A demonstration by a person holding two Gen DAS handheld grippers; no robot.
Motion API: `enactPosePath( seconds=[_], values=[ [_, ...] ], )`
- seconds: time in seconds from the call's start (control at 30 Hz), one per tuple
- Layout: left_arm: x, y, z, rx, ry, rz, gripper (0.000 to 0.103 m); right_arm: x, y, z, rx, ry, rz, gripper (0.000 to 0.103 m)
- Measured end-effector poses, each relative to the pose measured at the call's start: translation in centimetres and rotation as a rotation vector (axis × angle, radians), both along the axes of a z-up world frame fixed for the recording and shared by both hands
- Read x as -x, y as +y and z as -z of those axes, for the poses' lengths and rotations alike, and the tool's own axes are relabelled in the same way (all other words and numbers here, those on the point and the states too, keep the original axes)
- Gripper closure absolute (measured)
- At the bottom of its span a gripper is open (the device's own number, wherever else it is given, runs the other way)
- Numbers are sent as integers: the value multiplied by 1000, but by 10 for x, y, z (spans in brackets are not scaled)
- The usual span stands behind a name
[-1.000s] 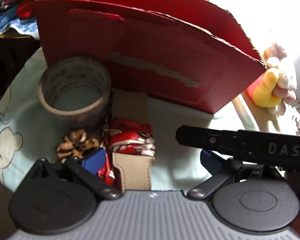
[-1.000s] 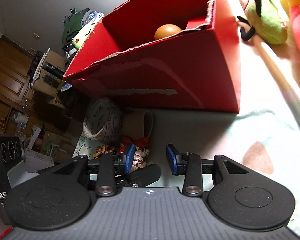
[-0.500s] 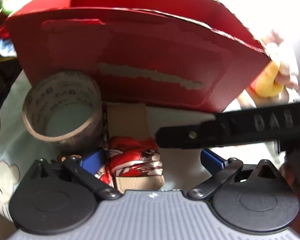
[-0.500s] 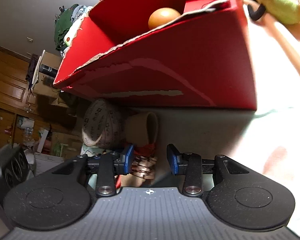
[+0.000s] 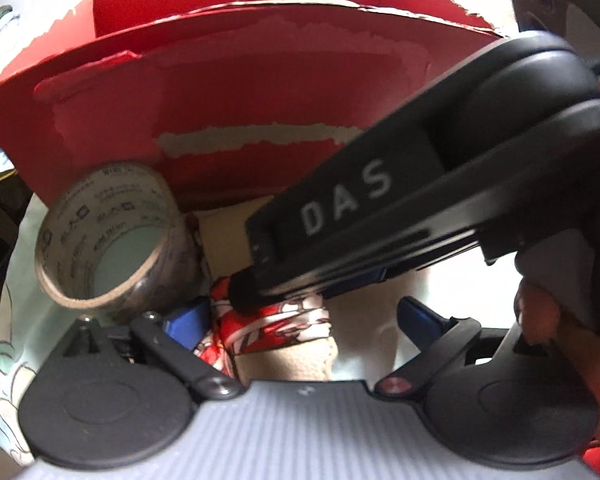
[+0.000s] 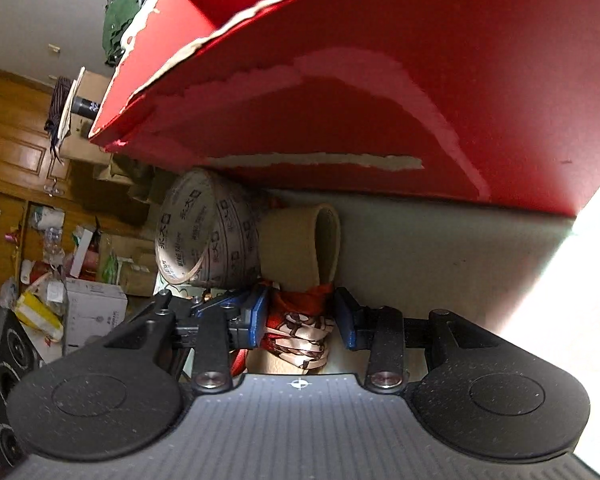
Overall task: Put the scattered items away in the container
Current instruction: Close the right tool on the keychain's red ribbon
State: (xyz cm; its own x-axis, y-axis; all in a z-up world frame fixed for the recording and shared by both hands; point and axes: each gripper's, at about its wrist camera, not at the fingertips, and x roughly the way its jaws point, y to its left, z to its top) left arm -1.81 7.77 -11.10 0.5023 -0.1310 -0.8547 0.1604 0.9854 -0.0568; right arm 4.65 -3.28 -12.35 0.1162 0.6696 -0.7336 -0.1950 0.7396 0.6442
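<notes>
Beige strap (image 6: 300, 240), red patterned scarf (image 6: 300, 328) wrapped

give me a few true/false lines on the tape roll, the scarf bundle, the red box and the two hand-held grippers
1. The tape roll lies inside the red box. False: it sits outside, against the box's front wall.
2. The red patterned scarf is wrapped around a beige strap. True.
3. The right hand-held gripper has the scarf bundle between its blue pads. True; its jaws are closing and a gap shows on the right side.
4. The left hand-held gripper is clamped on the tape roll. False: it stands wide, its jaws closing, with the scarf bundle between them and untouched.
5. The box is blue. False: red.
</notes>
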Motion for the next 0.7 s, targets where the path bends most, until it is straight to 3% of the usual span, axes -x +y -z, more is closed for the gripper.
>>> enactPosePath(
  seconds=[0.3, 0.7],
  values=[
    [2, -8, -5, 21, -7, 64, 8, 4, -15, -5, 19, 2, 46, 67],
    [11, -51, -13, 11, -62, 237, 8, 19, -54, -6, 2, 58, 200, 67]
  ],
)
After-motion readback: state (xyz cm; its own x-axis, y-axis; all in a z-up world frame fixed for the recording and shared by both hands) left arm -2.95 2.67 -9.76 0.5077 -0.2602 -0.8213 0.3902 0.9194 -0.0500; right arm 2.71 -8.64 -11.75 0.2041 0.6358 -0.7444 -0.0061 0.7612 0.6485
